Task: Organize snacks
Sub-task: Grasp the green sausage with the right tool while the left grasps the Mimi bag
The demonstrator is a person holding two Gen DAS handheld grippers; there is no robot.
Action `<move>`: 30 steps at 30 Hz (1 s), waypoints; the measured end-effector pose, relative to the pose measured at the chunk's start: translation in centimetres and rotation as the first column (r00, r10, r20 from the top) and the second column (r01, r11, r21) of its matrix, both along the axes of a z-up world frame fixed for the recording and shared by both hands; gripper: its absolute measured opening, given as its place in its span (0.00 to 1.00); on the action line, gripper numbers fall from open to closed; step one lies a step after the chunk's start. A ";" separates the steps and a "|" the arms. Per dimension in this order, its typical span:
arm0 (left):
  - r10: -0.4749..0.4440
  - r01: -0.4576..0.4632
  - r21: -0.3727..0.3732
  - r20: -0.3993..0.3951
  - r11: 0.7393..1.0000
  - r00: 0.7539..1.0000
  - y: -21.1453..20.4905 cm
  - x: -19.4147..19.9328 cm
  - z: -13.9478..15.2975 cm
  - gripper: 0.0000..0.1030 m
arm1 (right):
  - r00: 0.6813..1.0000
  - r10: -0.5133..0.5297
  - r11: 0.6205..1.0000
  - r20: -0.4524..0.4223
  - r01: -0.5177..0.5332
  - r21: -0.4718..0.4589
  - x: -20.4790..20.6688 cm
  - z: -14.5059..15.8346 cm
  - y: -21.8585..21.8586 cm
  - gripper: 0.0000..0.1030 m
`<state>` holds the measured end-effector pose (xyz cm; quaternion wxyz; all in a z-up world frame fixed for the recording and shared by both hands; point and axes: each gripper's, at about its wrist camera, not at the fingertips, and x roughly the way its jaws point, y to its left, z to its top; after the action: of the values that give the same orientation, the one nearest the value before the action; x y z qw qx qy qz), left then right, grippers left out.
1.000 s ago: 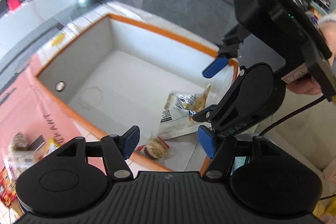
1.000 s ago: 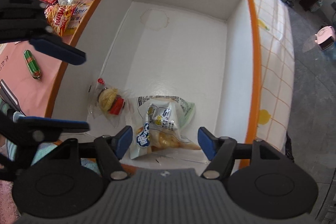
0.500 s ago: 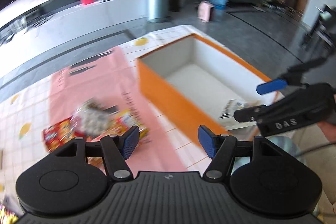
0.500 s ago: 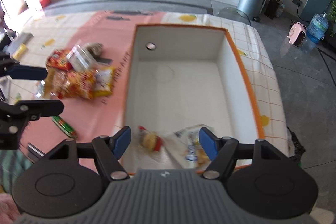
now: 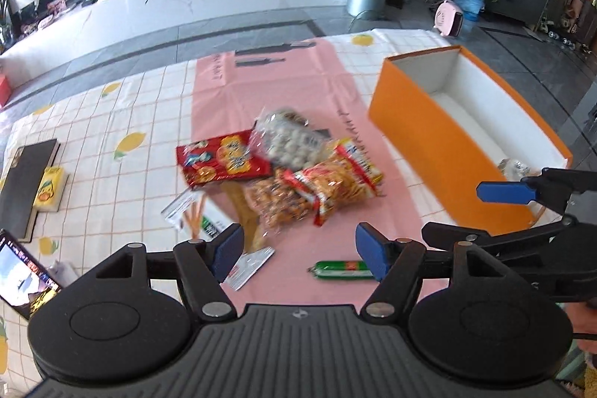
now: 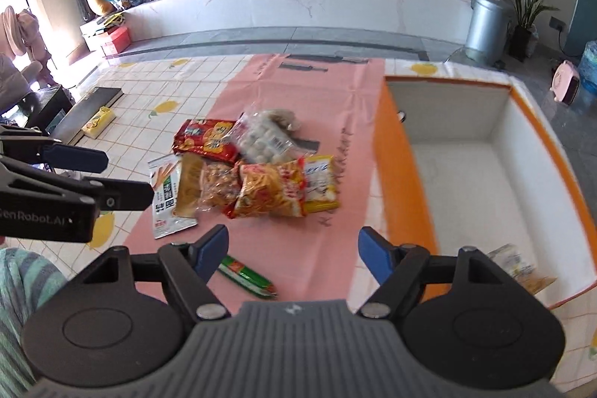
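From the left wrist, the left gripper (image 5: 298,247) is spread and empty; the snack pile (image 5: 283,170) lies ahead of its fingers, unsorted. From the right wrist, the right gripper (image 6: 293,247) gapes empty too; the orange box (image 6: 395,166), right of its fingers, holds a packet (image 6: 513,262) in its near corner, so most remains.

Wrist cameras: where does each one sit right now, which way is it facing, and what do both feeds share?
Left wrist: rides the left gripper, jaws open, above the table's near edge, facing the snack pile; the orange box and right gripper show on its right.
Right wrist: rides the right gripper, jaws open, facing the same pile, box to its right; left gripper and a striped sleeve at left.
Shared: pile, box, green sausage stick, pink mat.
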<state>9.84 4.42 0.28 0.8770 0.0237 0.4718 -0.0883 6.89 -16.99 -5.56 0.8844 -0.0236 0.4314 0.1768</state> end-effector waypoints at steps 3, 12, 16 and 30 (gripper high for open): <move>-0.001 0.001 -0.008 -0.034 1.000 0.999 1.9 0.2 -0.9 0.78 | 1.000 0.008 1.000 -0.025 -0.008 -0.011 0.2 -1.5 2.0 0.72; -0.067 0.073 0.029 -0.160 0.997 0.985 4.8 2.3 -4.3 0.78 | 0.988 0.113 0.990 -0.108 -0.121 -0.073 2.3 -6.1 5.2 0.59; -0.032 0.041 0.041 -0.200 0.998 0.979 5.9 3.5 -6.1 0.78 | 0.974 0.174 0.977 -0.146 -0.189 -0.097 3.2 -7.9 6.1 0.56; -0.056 0.056 -0.003 -0.156 0.998 0.986 4.0 6.3 -8.9 0.78 | 0.945 0.239 0.959 -0.223 -0.265 -0.098 5.5 -11.5 6.7 0.20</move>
<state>16.13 8.46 -8.58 0.8344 0.0305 0.5382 -0.1143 12.35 -10.32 -17.06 0.8010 -0.1159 0.5254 0.2625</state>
